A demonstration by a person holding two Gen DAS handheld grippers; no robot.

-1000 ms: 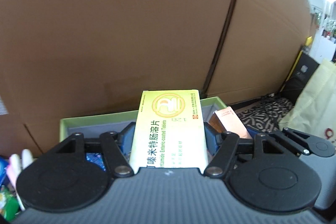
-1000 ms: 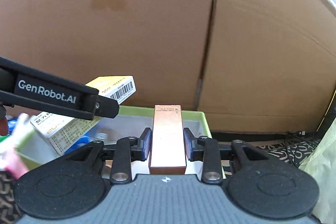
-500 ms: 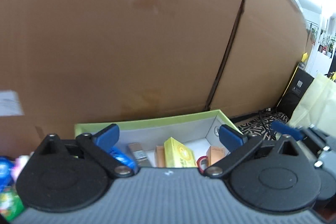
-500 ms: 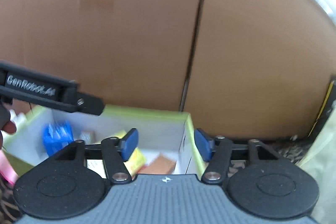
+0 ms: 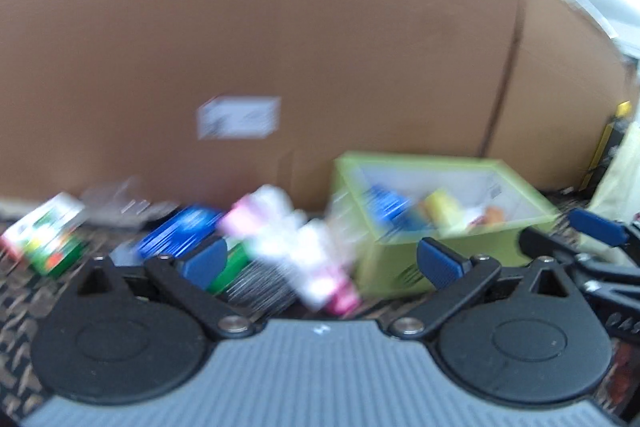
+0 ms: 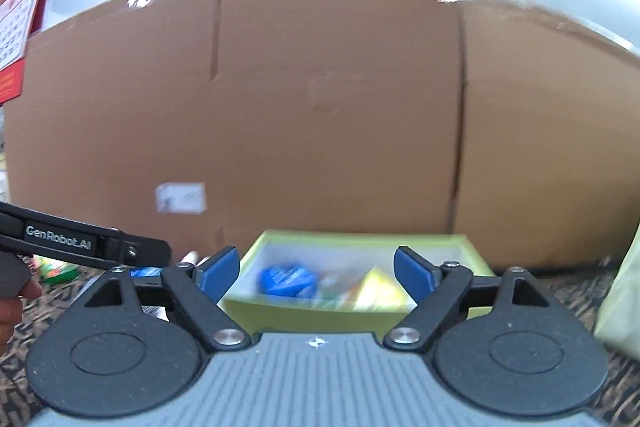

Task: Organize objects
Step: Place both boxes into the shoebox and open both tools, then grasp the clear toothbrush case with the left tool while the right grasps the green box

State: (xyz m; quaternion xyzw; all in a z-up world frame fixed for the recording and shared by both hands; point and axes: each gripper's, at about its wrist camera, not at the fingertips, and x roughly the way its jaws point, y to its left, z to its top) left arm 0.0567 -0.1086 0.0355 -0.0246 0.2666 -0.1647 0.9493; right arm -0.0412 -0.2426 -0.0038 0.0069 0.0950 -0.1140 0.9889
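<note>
Brown cardboard wall (image 5: 280, 27) behind; both my grippers, left gripper (image 5: 320, 261) and right gripper (image 6: 316, 269), released, empty, right jaws just widening. Risk: fast blurred swing knocks pink-white bottle (image 5: 304, 247) beside lime-green open box (image 6: 360, 239).

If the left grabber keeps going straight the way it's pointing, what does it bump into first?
Most likely the pink and white packet, lying between the open fingers of the left gripper, ahead of them. The green box sits off to the right. The picture is blurred, so depth is uncertain.

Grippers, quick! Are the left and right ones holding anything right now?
Left gripper: open, holding nothing.
Right gripper: open, jaws just widened, holding nothing.
</note>
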